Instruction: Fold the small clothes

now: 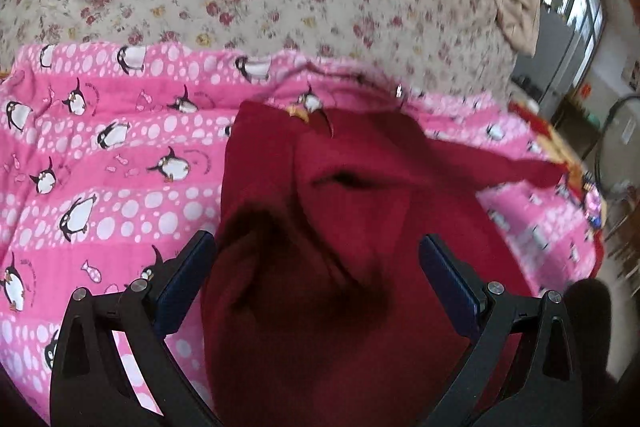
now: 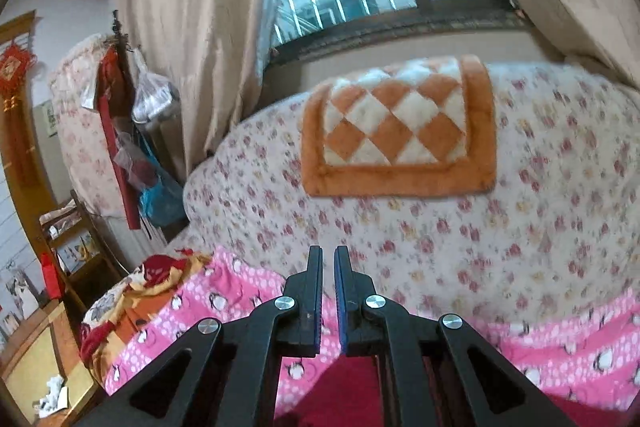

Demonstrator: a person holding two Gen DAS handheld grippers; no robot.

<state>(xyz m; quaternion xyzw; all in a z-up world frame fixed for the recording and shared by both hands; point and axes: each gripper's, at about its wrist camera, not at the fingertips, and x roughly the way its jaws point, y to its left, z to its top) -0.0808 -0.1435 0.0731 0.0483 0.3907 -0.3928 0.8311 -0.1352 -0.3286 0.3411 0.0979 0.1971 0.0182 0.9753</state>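
One garment only in play: a dark red garment (image 1: 340, 227), rumpled and bunched on the pink penguin blanket (image 1: 100, 147), lying straight ahead of and between the spread fingers of the left gripper (image 1: 316, 255). Left claw released, gripping nothing. Right gripper (image 2: 328, 259) nearly clenched, a thin gap between its pads, apparently nothing pinched; a strip of red cloth just beneath it. Probably early going: no neat fold visible, edges uneven, sleeve trailing off right. Flattening and folding left to do.
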